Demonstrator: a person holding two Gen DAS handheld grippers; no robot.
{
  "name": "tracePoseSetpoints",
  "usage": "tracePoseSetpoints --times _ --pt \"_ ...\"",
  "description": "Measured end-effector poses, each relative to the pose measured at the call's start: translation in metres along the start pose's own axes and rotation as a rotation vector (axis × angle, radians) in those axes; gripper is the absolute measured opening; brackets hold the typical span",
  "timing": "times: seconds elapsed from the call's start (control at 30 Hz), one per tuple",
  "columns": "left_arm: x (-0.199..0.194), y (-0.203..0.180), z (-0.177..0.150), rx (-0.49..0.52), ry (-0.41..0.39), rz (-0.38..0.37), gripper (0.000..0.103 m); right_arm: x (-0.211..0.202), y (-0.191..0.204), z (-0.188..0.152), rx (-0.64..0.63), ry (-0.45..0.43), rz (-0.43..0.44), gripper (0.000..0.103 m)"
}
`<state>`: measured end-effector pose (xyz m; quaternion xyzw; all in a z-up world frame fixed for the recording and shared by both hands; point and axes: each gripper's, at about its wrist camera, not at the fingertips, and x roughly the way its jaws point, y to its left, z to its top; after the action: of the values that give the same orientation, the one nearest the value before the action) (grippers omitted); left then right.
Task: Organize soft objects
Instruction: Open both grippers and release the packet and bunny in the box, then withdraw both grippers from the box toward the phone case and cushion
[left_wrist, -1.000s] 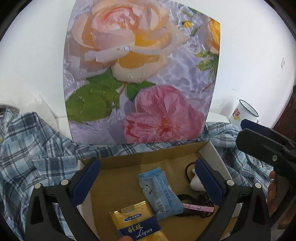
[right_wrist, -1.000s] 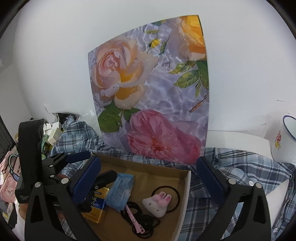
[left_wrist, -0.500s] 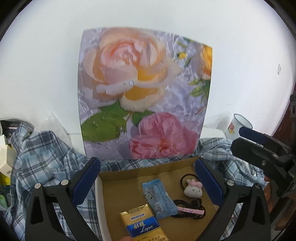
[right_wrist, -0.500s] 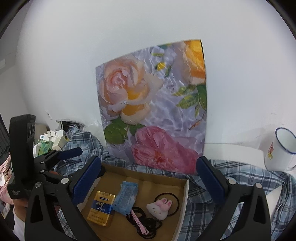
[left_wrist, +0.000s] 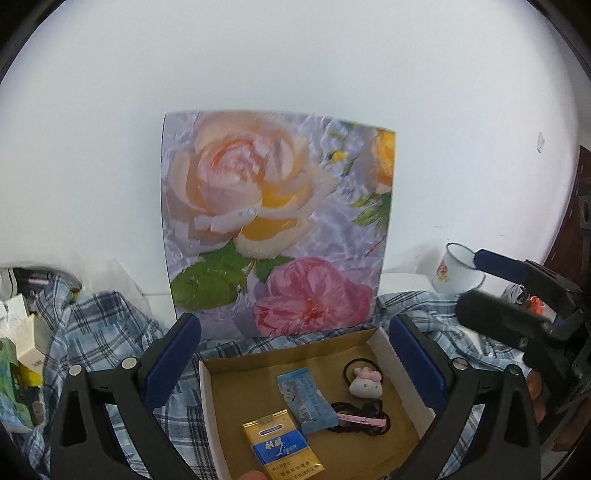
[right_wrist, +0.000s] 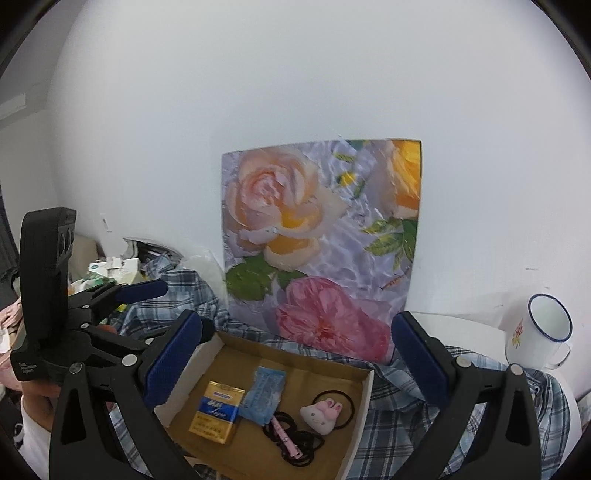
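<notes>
A shallow cardboard box (left_wrist: 207, 391) rests on a crumpled blue plaid shirt (left_wrist: 99, 332). Inside lie a yellow-and-blue packet (left_wrist: 281, 446), a light blue tissue pack (left_wrist: 306, 400), a white bunny hair tie (left_wrist: 364, 383), and black hair bands with a pink clip (left_wrist: 360, 419). My left gripper (left_wrist: 293, 343) hovers open above the box's near side, holding nothing. My right gripper (right_wrist: 297, 332) is open too, raised above the same box (right_wrist: 364, 398), with the bunny hair tie (right_wrist: 321, 415) and the packet (right_wrist: 216, 411) below it.
A floral picture board (left_wrist: 277, 240) leans on the white wall behind the box. A white enamel mug (right_wrist: 546, 332) stands at the right on the table. Small boxes and clutter (right_wrist: 110, 269) pile up at the far left. The plaid shirt (right_wrist: 406, 417) spreads around the box.
Both grippers have drawn back and up from the box, so more of the wall and the whole box show. The items in the box have not moved.
</notes>
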<state>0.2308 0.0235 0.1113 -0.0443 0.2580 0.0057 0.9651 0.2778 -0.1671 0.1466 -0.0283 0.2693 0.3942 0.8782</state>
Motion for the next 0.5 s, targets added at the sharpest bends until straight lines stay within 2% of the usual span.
tracePoseSetpoints --times 0.27,0.5 --pt "-0.043 -0.015 0.018 0.020 -0.072 -0.001 0.103 -0.043 0.017 0.017 -0.054 -0.049 -0.023 0.102" --pt "-0.094 -0.024 0.023 0.036 -0.128 -0.016 0.103 -0.089 0.030 0.023 -0.097 -0.078 -0.006 0.102"
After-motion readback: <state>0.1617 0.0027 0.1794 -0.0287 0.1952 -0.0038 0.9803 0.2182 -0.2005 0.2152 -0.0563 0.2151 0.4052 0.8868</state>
